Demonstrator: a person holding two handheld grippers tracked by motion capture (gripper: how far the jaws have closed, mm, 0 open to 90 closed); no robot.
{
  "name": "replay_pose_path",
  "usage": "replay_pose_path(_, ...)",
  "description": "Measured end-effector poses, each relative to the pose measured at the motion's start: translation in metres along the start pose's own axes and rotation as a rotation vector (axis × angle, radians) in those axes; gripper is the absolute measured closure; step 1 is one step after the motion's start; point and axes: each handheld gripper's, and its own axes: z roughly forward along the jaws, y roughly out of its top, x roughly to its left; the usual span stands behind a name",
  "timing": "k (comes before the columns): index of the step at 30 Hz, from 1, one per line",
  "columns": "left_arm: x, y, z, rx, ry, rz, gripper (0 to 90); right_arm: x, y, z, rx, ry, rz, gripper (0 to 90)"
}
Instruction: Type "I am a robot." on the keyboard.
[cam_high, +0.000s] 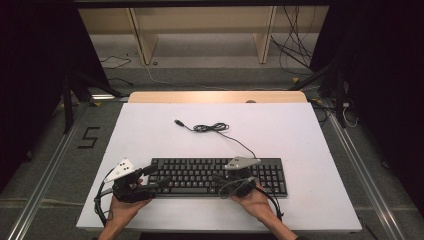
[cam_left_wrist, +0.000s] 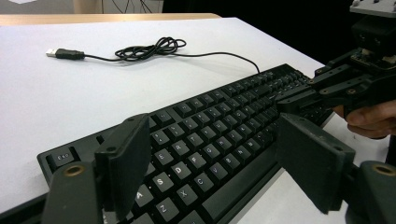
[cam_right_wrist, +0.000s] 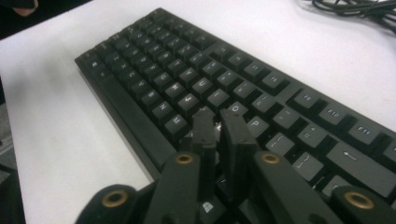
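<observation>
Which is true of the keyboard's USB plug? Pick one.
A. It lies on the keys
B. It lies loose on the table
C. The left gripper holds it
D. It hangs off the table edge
B: the USB plug lies free on the white table, beyond the keyboard.

Black claws (cam_right_wrist: 219, 126), brass screws, grey plates

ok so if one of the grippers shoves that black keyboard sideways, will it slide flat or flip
The keyboard looks long, low and rigid, lying flat on the white table, so it would probably slide or pivot, not flip. Its loose coiled cable would likely just trail limply behind.
</observation>
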Motion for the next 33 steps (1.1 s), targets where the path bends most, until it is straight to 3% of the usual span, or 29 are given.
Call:
replay_pose_path(5, -0.001, -0.001, 0.001, 0.013, 0.007, 0.017, 25.5, 0.001, -0.001, 0.006, 0.022, -0.001, -0.01, 90.0)
replay_pose_path(18, -0.001, -0.002, 0.002, 0.021, 0.004, 0.016, 25.2, 0.004, -0.004, 0.021, 0.077, -0.018, -0.041, 90.0)
replay_pose_path(25, -0.001, -0.002, 0.002, 0.024, 0.007, 0.017, 25.2, 0.006, -0.005, 0.023, 0.073, -0.042, -0.043, 90.0)
replay_pose_path(29, -0.001, -0.002, 0.002, 0.024, 0.007, 0.016, 25.2, 0.005, -0.004, 0.022, 0.073, -0.032, -0.02, 90.0)
replay_pose_path(33, -0.001, -0.001, 0.002, 0.021, 0.007, 0.02, 25.2, 0.002, -0.001, 0.011, 0.009, -0.01, 0.013, 88.9)
